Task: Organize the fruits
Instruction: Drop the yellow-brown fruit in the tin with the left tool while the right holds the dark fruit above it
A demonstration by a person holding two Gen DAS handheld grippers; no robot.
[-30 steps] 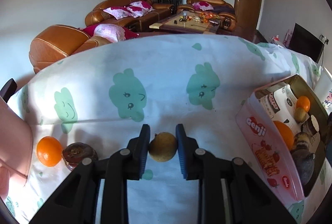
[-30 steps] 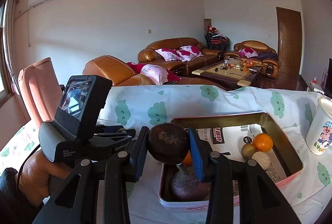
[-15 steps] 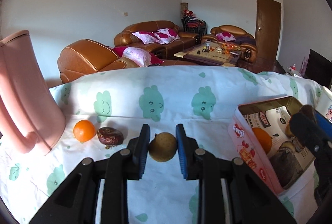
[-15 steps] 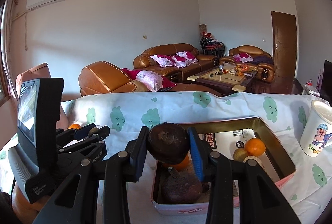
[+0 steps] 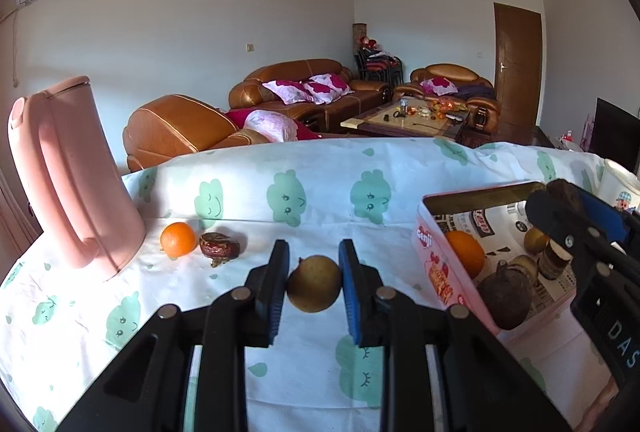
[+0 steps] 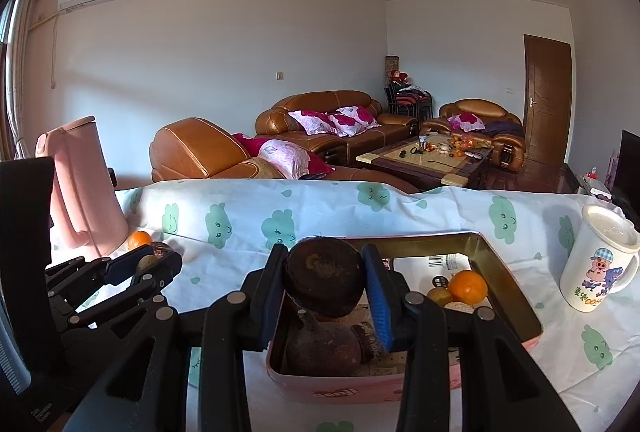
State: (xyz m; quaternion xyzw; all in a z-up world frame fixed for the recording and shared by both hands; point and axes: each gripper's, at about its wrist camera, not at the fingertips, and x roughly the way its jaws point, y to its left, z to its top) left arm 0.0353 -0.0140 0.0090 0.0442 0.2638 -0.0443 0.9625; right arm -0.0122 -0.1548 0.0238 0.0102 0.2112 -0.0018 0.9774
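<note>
My left gripper (image 5: 314, 284) is shut on a small yellow-brown round fruit (image 5: 314, 284), held above the cloud-print tablecloth, left of the pink tin (image 5: 434, 264). My right gripper (image 6: 325, 282) is shut on a dark brown round fruit (image 6: 324, 280) over the near left end of the tin (image 6: 520, 296). Inside the tin lie another dark fruit (image 6: 320, 350), an orange (image 6: 467, 287) and small pale fruits. On the cloth at the left sit a loose orange (image 5: 177, 239) and a dark wrinkled fruit (image 5: 219, 249). The left gripper (image 6: 150, 260) also shows in the right wrist view.
A pink kettle (image 5: 72, 176) stands at the table's left beside the loose fruit. A white cartoon mug (image 6: 600, 260) stands right of the tin. Beyond the table's far edge are brown leather sofas and a coffee table.
The left gripper has swung and lifted with its fruit, bringing the kettle into view and the loose orange and dark fruit nearer the middle. The right gripper has barely moved.
</note>
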